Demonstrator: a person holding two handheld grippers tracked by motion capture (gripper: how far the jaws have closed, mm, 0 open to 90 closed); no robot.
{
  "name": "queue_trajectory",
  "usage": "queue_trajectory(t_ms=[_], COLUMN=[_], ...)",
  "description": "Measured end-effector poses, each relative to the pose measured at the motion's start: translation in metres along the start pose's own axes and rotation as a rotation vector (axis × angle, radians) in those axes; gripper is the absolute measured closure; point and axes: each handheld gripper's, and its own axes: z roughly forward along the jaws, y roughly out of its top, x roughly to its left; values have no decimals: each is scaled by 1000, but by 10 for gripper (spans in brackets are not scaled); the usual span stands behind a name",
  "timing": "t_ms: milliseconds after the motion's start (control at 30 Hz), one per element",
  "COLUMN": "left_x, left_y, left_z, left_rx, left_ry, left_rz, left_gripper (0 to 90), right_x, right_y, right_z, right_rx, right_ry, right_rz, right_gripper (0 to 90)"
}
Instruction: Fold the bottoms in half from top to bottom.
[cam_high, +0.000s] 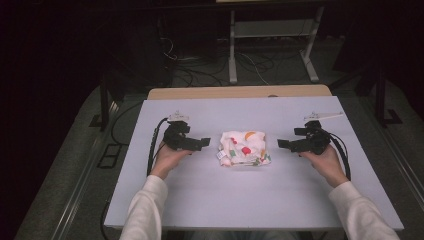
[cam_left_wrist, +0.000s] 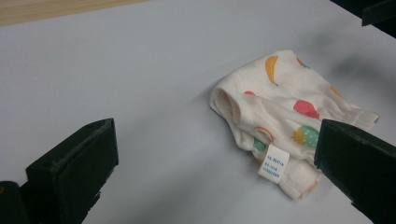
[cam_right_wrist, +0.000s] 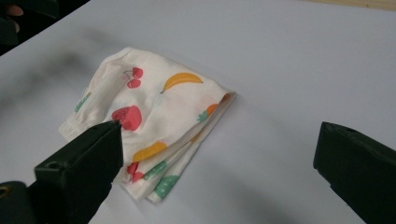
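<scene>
Both pairs of fingers stand wide apart and hold nothing: the left gripper (cam_high: 196, 143) and the right gripper (cam_high: 289, 144) point at each other across a folded cloth (cam_high: 244, 148) that lies between their fingertips, clear of both. The surface (cam_high: 215, 200) under them is pale grey-white and flat, with a strip of light wood (cam_high: 239, 92) along its far edge. Beyond that the room is dark, with a white metal frame (cam_high: 232, 47) and loose cables on the floor.

The cloth is cream with printed fruit: bananas, cherries, strawberries. In the left gripper view it (cam_left_wrist: 285, 116) sits ahead of the fingers, toward the right-hand one, its white label (cam_left_wrist: 272, 163) turned to them. In the right gripper view it (cam_right_wrist: 154, 116) sits ahead, near the left-hand finger, its stacked folded edges facing the fingers.

Nothing lies between either gripper and the cloth. White-sleeved forearms (cam_high: 145, 210) come in low, each hand (cam_high: 167, 159) gripping from beneath, the fingers held level just above the surface.
</scene>
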Motion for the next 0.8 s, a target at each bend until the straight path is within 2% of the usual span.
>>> queue_trajectory(t_ms=[400,633,800], left_x=[-13,-22,-28], left_y=[-23,-33,-44], left_z=[-20,-30,-37], left_rx=[-31,-51,-67], left_ry=[13,15,37], left_rz=[29,45,60], left_gripper=[0,0,0], right_x=[18,26,32], right_y=[-18,-28,-37], right_z=[-18,-27,-31], right_rx=[1,-8,-5], right_ry=[-15,-4,6], right_rz=[-35,-39,-45], right_gripper=[1,0,0])
